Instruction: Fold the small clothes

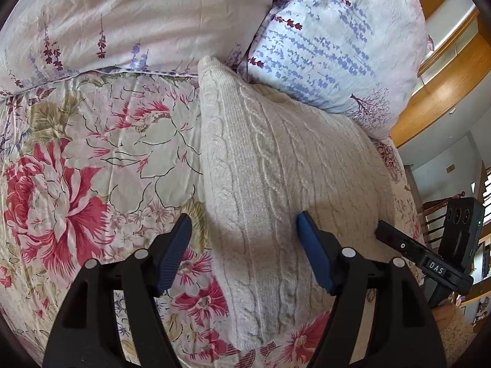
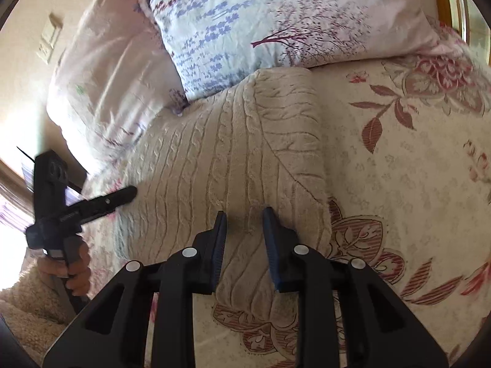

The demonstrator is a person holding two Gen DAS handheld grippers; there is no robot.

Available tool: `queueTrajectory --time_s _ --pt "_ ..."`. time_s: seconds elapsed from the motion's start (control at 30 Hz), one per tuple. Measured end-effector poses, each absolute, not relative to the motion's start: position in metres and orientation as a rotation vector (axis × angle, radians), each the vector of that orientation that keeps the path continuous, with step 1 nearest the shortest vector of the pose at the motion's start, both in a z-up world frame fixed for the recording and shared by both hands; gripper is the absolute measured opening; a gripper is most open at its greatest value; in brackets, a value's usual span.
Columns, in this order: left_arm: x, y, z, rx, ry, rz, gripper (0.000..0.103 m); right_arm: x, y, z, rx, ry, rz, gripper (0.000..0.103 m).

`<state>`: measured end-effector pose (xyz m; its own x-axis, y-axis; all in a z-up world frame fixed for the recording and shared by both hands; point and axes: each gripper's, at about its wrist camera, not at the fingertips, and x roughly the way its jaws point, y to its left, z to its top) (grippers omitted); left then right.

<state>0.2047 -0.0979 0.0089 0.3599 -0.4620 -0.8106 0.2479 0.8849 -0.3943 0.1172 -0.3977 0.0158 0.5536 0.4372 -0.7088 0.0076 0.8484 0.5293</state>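
Observation:
A cream cable-knit sweater point(image 1: 276, 168) lies folded into a long rectangle on the floral bedspread point(image 1: 92, 168), its far end against the pillows. My left gripper point(image 1: 244, 224) hangs open and wide over the sweater's near left edge, one finger above the bedspread and the other above the knit. My right gripper point(image 2: 244, 213) hovers over the sweater point(image 2: 230, 141) near its right edge. Its jaws stand a narrow gap apart, with knit visible below them and nothing pinched. Each gripper shows at the edge of the other's view, with a hand point(image 2: 73, 276) on the left one's handle.
A pillow with a lavender print point(image 1: 322, 46) and a pale pink one point(image 1: 122, 15) lie at the head of the bed, touching the sweater's far end. Wooden furniture point(image 1: 445, 92) stands past the bed's right side. Flat bedspread point(image 2: 399, 168) stretches out on both sides of the sweater.

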Motion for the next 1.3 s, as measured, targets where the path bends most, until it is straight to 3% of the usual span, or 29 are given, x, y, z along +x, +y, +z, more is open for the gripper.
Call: queueTrajectory --time_s 0.13,0.27,0.3,0.33,0.4,0.6,0.87,0.97,1.03,1.1,1.17,1.2,1.3 --pt "0.208 -0.1 0.002 -0.231 1.135 -0.454 0.076 0.112 -0.417 0.005 0.67 0.947 0.285 0.013" --pt "0.208 -0.086 0.007 -0.324 1.143 -0.481 0.074 0.121 -0.429 0.018 0.729 0.971 0.273 0.015" --pt "0.208 -0.08 0.008 -0.36 1.139 -0.486 0.073 0.121 -0.436 0.03 0.728 0.934 0.248 0.031" --pt "0.211 -0.075 0.009 -0.398 1.136 -0.486 0.073 0.124 -0.441 0.038 0.736 0.905 0.234 0.065" --pt "0.219 -0.067 0.006 -0.469 1.149 -0.479 0.073 0.134 -0.455 0.048 0.753 0.883 0.177 0.087" --pt "0.235 -0.073 -0.001 -0.49 1.194 -0.481 0.073 0.182 -0.465 0.022 0.884 1.08 0.204 0.087" --pt "0.245 -0.086 -0.013 -0.54 1.224 -0.485 0.073 0.209 -0.443 -0.001 0.839 1.197 0.271 0.086" --pt "0.245 -0.089 -0.013 -0.547 1.218 -0.49 0.073 0.212 -0.435 -0.007 0.838 1.206 0.32 0.08" --pt "0.246 -0.093 -0.013 -0.545 1.216 -0.487 0.072 0.213 -0.428 -0.012 0.859 1.213 0.373 0.069" --pt "0.247 -0.093 -0.014 -0.559 1.217 -0.488 0.066 0.213 -0.42 -0.013 0.84 1.201 0.393 0.068" --pt "0.247 -0.095 -0.015 -0.583 1.207 -0.483 0.057 0.212 -0.416 -0.014 0.844 1.196 0.418 0.055" --pt "0.245 -0.093 -0.014 -0.594 1.199 -0.483 0.053 0.211 -0.415 -0.016 0.866 1.192 0.427 0.043" --pt "0.243 -0.088 -0.009 -0.616 1.184 -0.491 0.041 0.207 -0.41 -0.017 0.91 1.157 0.432 0.034"
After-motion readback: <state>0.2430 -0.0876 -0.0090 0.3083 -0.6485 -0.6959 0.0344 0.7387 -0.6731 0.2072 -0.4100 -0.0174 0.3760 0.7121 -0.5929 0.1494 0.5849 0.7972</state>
